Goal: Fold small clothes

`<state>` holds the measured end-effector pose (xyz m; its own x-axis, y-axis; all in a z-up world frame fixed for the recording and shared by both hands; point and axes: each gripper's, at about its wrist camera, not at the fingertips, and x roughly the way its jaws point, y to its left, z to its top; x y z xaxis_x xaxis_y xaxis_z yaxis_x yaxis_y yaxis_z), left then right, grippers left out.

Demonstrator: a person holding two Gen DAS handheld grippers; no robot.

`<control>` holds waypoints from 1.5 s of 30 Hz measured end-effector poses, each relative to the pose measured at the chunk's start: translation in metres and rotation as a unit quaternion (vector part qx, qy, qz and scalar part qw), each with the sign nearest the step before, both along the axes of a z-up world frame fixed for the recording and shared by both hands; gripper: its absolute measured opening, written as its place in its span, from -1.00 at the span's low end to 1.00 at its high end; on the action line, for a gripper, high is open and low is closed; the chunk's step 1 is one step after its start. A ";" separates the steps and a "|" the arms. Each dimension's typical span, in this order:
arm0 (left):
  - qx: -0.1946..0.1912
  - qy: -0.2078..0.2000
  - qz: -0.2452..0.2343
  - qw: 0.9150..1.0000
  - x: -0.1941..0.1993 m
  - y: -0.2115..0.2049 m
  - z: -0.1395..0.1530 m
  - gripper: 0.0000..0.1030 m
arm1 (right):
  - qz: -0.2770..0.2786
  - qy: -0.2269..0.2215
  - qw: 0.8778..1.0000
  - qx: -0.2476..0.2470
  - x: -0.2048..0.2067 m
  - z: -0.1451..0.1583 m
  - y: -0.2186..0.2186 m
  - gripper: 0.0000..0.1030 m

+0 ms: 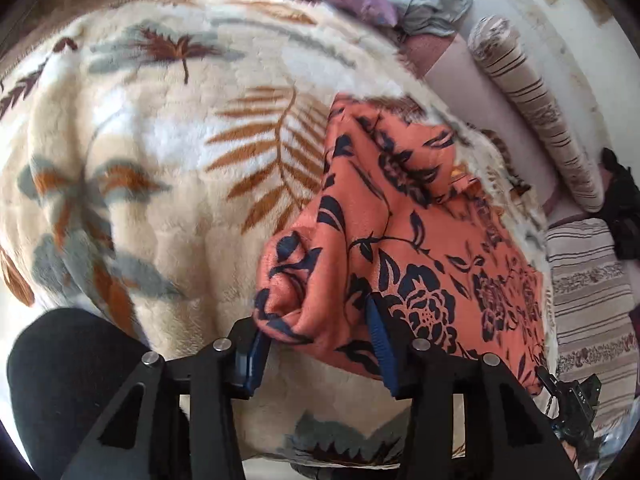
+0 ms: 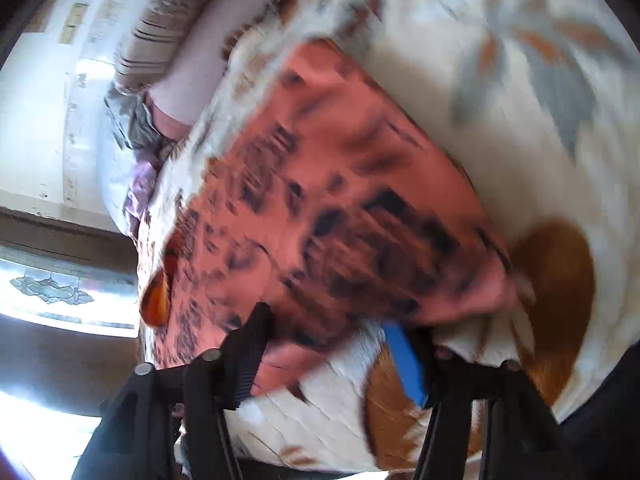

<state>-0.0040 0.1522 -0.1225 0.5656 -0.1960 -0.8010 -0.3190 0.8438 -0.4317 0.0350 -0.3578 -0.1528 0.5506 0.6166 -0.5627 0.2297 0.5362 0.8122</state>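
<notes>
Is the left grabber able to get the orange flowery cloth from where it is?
Probably yes. The left gripper is open, and a bunched edge of the orange flowery cloth already lies between its blue pads on the blanket. Nothing blocks it.

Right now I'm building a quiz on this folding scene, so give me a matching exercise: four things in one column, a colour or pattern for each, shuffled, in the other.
Things:
1. garment
2. blanket
3. bolster
4. crumpled cloth

Descriptions:
A. cream plush with brown and grey leaves
B. plain grey
C. orange-pink with dark navy flowers
D. beige with brown stripes

Pairs: 1-C, 2-A, 3-D, 4-B
</notes>
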 end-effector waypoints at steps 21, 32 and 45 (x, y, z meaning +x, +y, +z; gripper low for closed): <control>0.120 0.023 -0.114 0.986 0.047 -0.050 0.020 0.49 | 0.061 0.029 0.997 0.036 0.034 0.023 0.011 0.48; 0.122 0.000 -0.132 0.984 0.074 -0.051 0.037 0.49 | 0.094 0.002 0.994 -0.047 0.045 0.034 0.003 0.77; 0.093 0.053 0.043 0.993 0.188 0.052 0.036 0.48 | 0.064 0.002 0.997 -0.034 0.039 0.031 -0.007 0.76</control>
